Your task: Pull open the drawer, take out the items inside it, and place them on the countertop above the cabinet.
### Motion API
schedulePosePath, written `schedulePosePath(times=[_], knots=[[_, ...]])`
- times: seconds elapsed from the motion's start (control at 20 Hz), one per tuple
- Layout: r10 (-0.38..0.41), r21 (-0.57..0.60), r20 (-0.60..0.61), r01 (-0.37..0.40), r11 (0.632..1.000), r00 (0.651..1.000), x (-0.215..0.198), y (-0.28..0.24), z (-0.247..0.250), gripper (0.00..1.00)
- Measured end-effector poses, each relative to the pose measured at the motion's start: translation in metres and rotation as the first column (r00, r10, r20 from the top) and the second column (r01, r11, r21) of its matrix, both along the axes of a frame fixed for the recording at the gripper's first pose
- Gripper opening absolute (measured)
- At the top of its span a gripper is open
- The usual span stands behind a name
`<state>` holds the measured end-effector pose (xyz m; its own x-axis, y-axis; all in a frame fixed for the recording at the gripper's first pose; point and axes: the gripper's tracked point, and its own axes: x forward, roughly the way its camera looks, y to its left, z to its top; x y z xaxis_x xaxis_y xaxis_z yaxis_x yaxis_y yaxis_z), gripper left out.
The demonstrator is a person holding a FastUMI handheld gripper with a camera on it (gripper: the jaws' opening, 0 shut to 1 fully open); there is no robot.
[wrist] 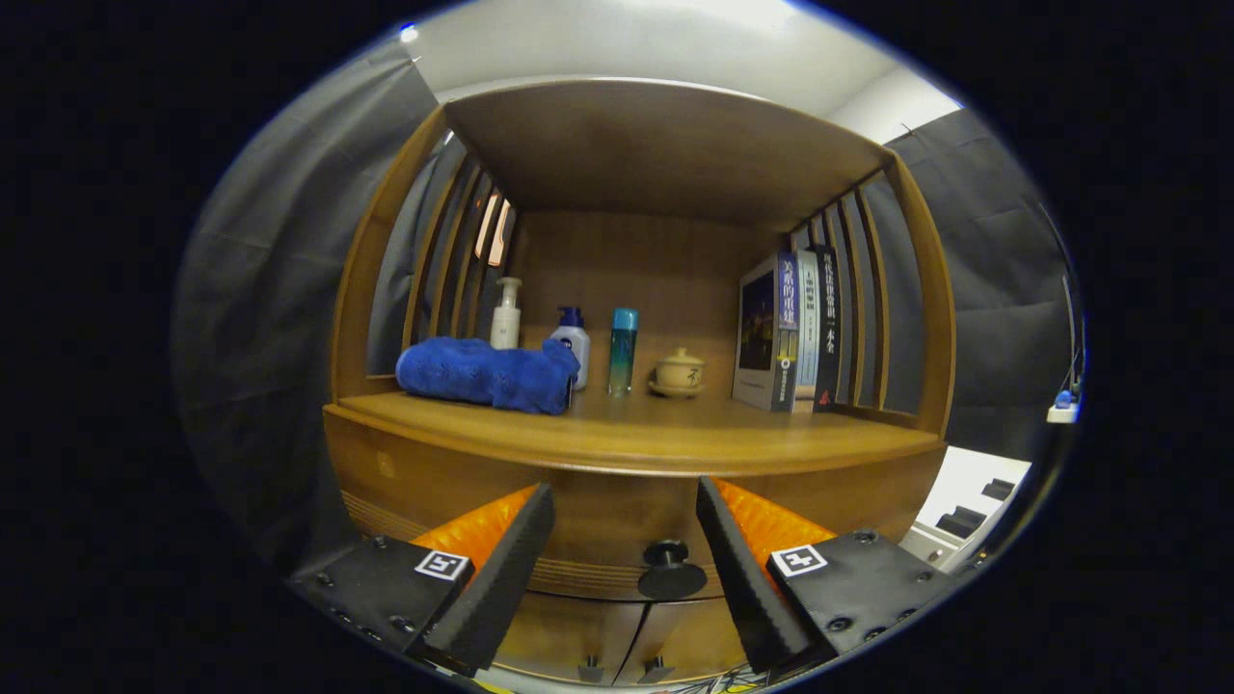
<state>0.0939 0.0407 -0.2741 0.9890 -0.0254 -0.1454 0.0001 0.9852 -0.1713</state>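
Observation:
A wooden cabinet stands in front of me, its drawer front [598, 525] closed. A round dark knob [668, 569] sticks out of the drawer, low between my two fingers and nearer the right one. My gripper [625, 506] is open, with nothing held, a short way off the drawer front. Above the drawer runs the wooden countertop [675, 439]. On it lie a folded blue towel [487, 374] at the left, a white pump bottle [505, 316], a white bottle with a blue cap [572, 339], a teal bottle [623, 351] and a small lidded cup [680, 373].
Several books [791, 333] stand upright at the right end of the countertop. Slatted wooden sides and a wooden top close in the shelf space. Two lower cabinet doors with small handles [622, 667] sit under the drawer. A white unit [974, 501] stands to the right.

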Motion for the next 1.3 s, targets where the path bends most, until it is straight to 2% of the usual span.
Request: schedulePosePath(times=[0.2,0.4,0.75,1.05,1.3], knots=[[-0.046,0.046,-0.032,0.047,0.998,0.998,0.000,-0.023,-0.024,0.97],[-0.054,0.098,-0.065,0.060,0.993,0.996,0.001,-0.030,-0.042,0.97],[-0.058,0.166,-0.109,0.075,0.983,0.992,0.002,-0.033,-0.057,0.67],[-0.073,0.149,-0.136,0.093,0.984,0.988,0.001,-0.039,-0.059,0.43],[-0.098,0.163,-0.142,0.121,0.979,0.985,-0.007,-0.036,-0.059,0.33]])
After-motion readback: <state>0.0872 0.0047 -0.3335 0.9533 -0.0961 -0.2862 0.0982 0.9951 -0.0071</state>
